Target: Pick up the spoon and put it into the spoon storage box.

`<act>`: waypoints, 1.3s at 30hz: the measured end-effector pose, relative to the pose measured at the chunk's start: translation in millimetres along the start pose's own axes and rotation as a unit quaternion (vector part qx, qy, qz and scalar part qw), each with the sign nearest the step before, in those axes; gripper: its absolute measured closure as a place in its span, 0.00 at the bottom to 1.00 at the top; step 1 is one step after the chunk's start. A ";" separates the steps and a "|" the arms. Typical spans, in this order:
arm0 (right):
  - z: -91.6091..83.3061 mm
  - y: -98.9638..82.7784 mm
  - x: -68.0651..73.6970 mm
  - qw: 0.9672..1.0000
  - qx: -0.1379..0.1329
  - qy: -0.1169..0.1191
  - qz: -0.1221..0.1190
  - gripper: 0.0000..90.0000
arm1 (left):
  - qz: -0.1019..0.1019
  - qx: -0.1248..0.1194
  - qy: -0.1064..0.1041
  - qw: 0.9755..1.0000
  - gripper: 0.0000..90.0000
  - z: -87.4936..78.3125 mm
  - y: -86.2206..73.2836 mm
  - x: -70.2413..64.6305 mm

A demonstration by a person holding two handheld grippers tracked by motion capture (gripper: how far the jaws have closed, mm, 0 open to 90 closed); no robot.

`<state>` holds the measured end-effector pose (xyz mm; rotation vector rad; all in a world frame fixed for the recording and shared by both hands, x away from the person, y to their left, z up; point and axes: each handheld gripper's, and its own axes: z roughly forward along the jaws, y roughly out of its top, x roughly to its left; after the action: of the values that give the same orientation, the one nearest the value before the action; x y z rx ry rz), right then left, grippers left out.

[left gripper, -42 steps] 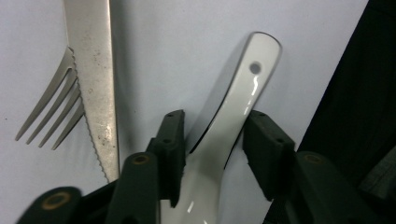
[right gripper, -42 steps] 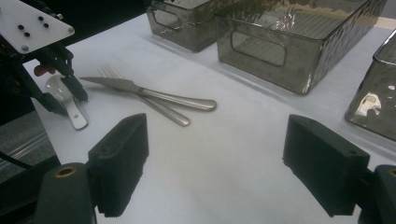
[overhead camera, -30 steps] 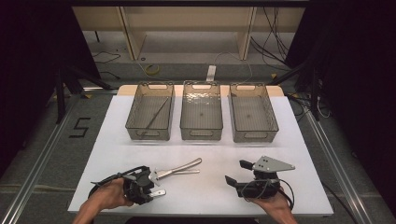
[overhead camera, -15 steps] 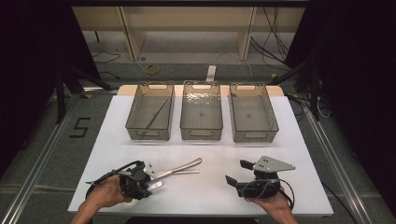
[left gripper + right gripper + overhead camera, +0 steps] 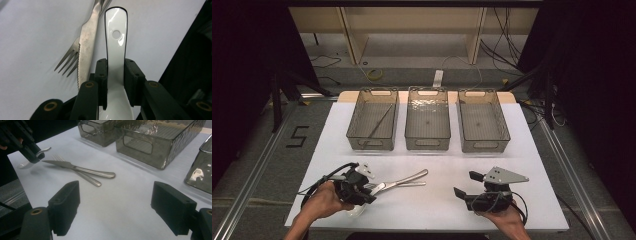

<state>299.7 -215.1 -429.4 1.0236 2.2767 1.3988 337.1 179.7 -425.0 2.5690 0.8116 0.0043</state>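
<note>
A white ceramic spoon [image 5: 115, 50] runs lengthwise between the jaws of my left gripper [image 5: 116, 67], which is shut on its handle. From the right gripper view, the spoon [image 5: 25, 165] hangs just above the table under the left gripper [image 5: 30, 153]. A steel knife [image 5: 86, 47] and fork [image 5: 68, 61] lie crossed on the white table beside it, seen from above as knife [image 5: 412, 177] and fork [image 5: 412, 184]. My left gripper [image 5: 366, 191] is at the front left. At the front right, my right gripper [image 5: 467, 183] rests open with nothing between its fingers.
Three smoky clear trays stand in a row at the back: left tray [image 5: 354, 120], middle tray [image 5: 427, 145] and right tray [image 5: 484, 146]. A thin stick [image 5: 379, 122] lies in the left tray. The table's front edge is close to both hands.
My left gripper has risen a little and drifted left, lifting the spoon away from the knife and fork. The right gripper has stayed put.
</note>
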 end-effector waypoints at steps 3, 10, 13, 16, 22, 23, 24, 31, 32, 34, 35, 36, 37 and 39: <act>0.3 0.1 1.0 1.000 0.000 0.001 0.000 0.26 | -0.014 -0.021 -0.005 1.000 0.82 -5.5 5.0 1.7; 1.6 -0.2 0.9 1.000 0.000 0.003 0.000 0.26 | -0.036 -0.076 -0.011 0.996 0.82 -23.2 29.6 12.3; 1.7 0.1 0.8 1.000 0.000 0.004 0.002 0.26 | -0.037 -0.093 -0.012 0.995 0.82 -28.7 44.9 18.3; 1.8 0.5 0.4 1.000 -0.001 0.004 0.003 0.26 | -0.042 -0.111 -0.009 0.993 0.82 -31.9 57.2 23.5; 0.1 0.9 0.0 1.000 -0.005 0.002 0.005 0.26 | -0.063 -0.140 -0.006 0.988 0.82 -37.8 75.1 41.4; 0.2 0.9 -0.4 1.000 -0.006 0.002 0.005 0.26 | -0.068 -0.145 -0.003 0.987 0.82 -39.4 79.9 44.4; 0.1 1.0 -0.6 1.000 -0.005 0.001 0.005 0.26 | -0.070 -0.149 -0.002 0.986 0.82 -40.6 84.1 46.6; 0.6 0.8 -0.7 1.000 -0.003 0.000 0.004 0.26 | -0.086 -0.173 0.017 0.981 0.82 -41.8 111.6 61.1; 0.3 0.9 -0.7 1.000 -0.005 -0.001 0.005 0.26 | -0.090 -0.175 0.019 0.980 0.82 -41.2 114.1 64.3; -0.1 0.8 -1.0 1.000 -0.007 -0.001 0.006 0.26 | -0.097 -0.179 0.025 0.979 0.82 -40.8 118.7 69.8; -0.2 0.8 -1.2 1.000 -0.007 -0.001 0.006 0.26 | -0.099 -0.180 0.028 0.978 0.82 -40.7 120.3 71.4; -0.4 0.8 -1.3 1.000 -0.007 -0.002 0.006 0.26 | -0.101 -0.181 0.034 0.978 0.82 -40.8 123.2 73.8; -0.7 0.9 -1.5 1.000 -0.008 -0.002 0.005 0.26 | -0.103 -0.182 0.037 0.977 0.82 -40.7 124.8 75.6; -1.2 1.1 -2.2 1.000 -0.008 -0.003 0.005 0.26 | -0.113 -0.190 0.029 0.975 0.82 -38.9 130.1 81.1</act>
<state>301.0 -217.1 -428.1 1.0343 2.2559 1.4135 470.0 145.3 -346.5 2.1162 1.0140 0.1516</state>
